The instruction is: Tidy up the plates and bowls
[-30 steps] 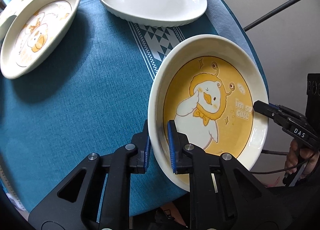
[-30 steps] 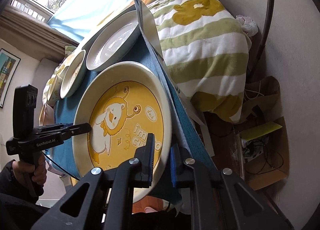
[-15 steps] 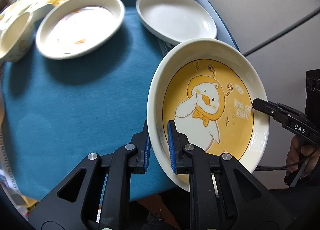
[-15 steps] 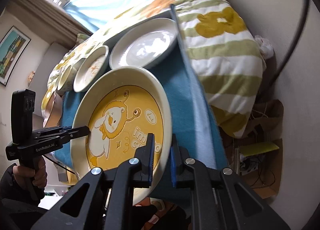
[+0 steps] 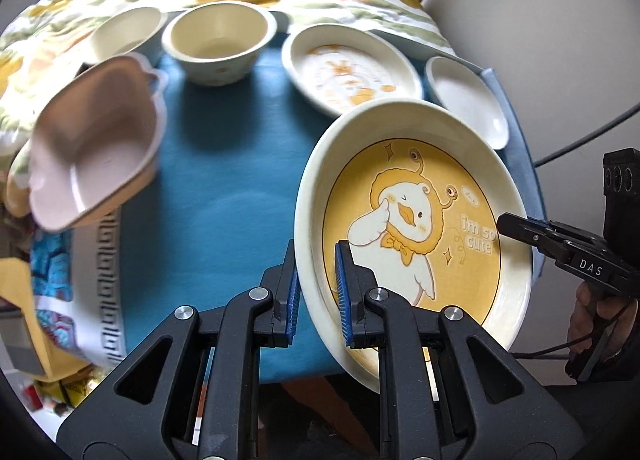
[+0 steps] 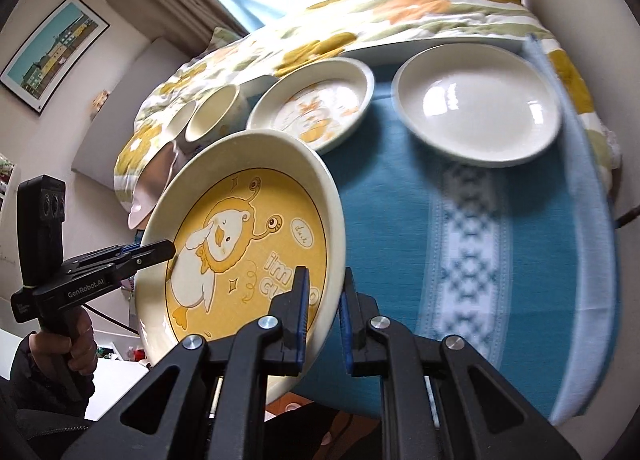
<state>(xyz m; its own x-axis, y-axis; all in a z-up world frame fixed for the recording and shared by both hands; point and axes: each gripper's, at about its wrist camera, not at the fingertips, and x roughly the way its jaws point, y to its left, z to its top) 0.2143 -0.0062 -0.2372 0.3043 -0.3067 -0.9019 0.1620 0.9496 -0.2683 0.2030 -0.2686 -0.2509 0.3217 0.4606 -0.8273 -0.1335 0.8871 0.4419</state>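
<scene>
Left wrist view: left tool (image 5: 316, 290) and right tool (image 6: 323, 310) each clamp a rim of the yellow duck plate (image 5: 416, 227), held tilted above the blue-clothed table (image 5: 224, 187), near the other plates

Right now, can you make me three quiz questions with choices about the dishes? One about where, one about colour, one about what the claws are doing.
1. Where is the plain white plate?
A. on the blue cloth
B. inside a bowl
C. on the floor

2. What colour is the middle of the duck plate?
A. green
B. yellow
C. purple

3. What are the left claw and right claw doing?
A. both hanging open
B. both clamped on the duck plate's rim
C. holding a spoon

Answers: A, it rests on the cloth; B, yellow surrounds the duck; B, the rim sits between each claw's pads.
</scene>
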